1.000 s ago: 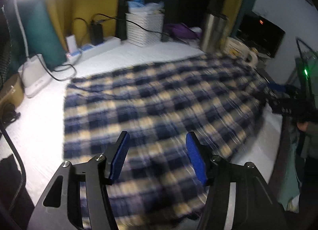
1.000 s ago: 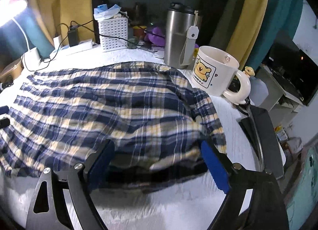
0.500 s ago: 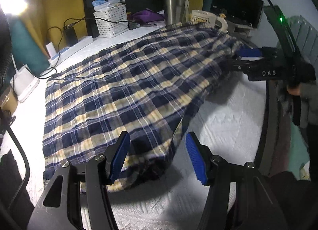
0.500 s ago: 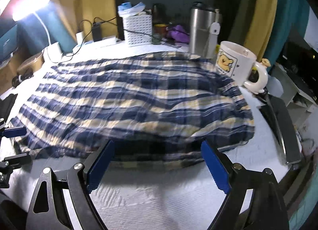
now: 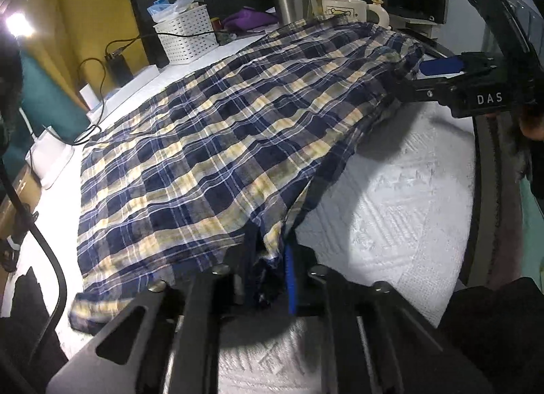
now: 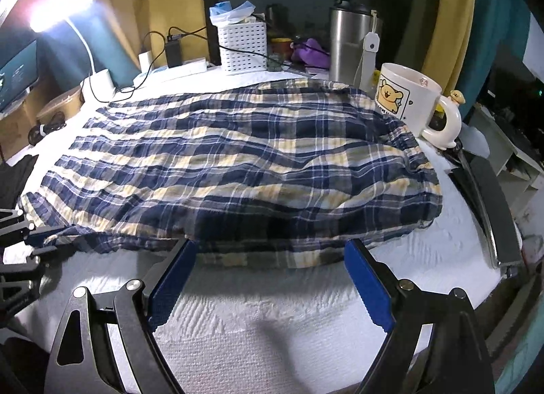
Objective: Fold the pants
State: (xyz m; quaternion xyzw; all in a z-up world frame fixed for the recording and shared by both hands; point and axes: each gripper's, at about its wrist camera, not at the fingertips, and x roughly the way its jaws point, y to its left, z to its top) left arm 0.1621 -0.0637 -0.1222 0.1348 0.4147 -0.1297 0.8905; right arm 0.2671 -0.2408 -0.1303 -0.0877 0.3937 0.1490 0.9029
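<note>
The blue and yellow plaid pants (image 5: 217,142) lie spread across the white textured table cover (image 5: 401,210); they also show in the right wrist view (image 6: 238,169). My left gripper (image 5: 268,268) is shut on the near hem of the pants. My right gripper (image 6: 268,271) is open and empty, just in front of the pants' near edge; it also shows in the left wrist view (image 5: 421,78) beside the far end of the pants, jaws wide apart.
A bear mug (image 6: 408,105), a steel tumbler (image 6: 350,44), a white perforated basket (image 6: 243,47) and chargers with cables (image 6: 173,50) line the back. A lamp (image 6: 57,10) shines at left. A black curved bar (image 6: 486,203) edges the table's right side.
My left gripper has closed on the pants' near hem. My right gripper has drawn back from the pants' edge and stays open.
</note>
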